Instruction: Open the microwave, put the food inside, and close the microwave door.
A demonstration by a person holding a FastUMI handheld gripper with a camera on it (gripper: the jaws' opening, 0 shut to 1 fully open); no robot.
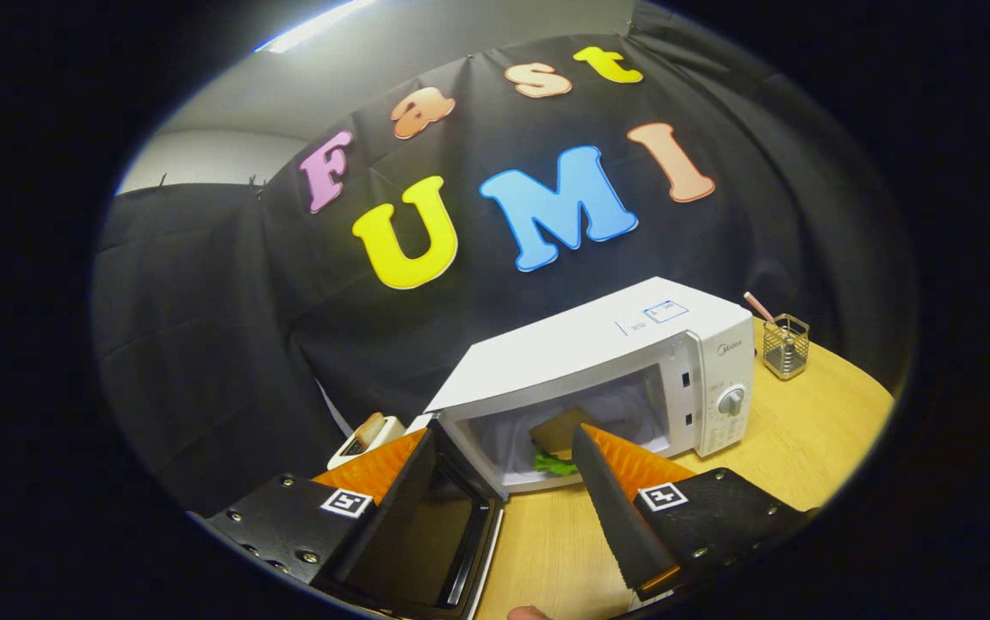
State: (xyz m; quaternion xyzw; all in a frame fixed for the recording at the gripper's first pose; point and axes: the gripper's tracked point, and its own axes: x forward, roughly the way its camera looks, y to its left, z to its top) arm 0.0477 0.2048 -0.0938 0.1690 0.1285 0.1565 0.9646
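Here we are, looking straight along the gripper [508,482], and its jaws stand spread wide with nothing pinched between them, the black pads of the fingers [620,508] angled apart over their orange backing. Just ahead and beyond them sits the white microwave [624,353], its cavity gaping open. And there's the food [557,443] inside: a sandwich, a tan slice of bread with a green leaf poking out below, resting on the floor of the cavity, partly hidden behind the tip of the right finger. It lies beyond the fingertips, apart from both of them. The microwave door [426,534] hangs swung out to the left, dark glass panel facing us, and the left finger overlaps its edge in this view; whether the two are touching, I cannot tell. Down the front panel on the right, a round dial [731,401]. Everything stands on a pale wood-grain worktop [805,439] with a rounded edge. Behind the microwave's right corner, a wire mesh holder [785,346] with a pinkish stick [757,306] leaning out of it. Left of the microwave, a small white toaster [366,437] with bread in its slot. Black cloth walls the booth; above, pale ceiling with a strip light [314,27].
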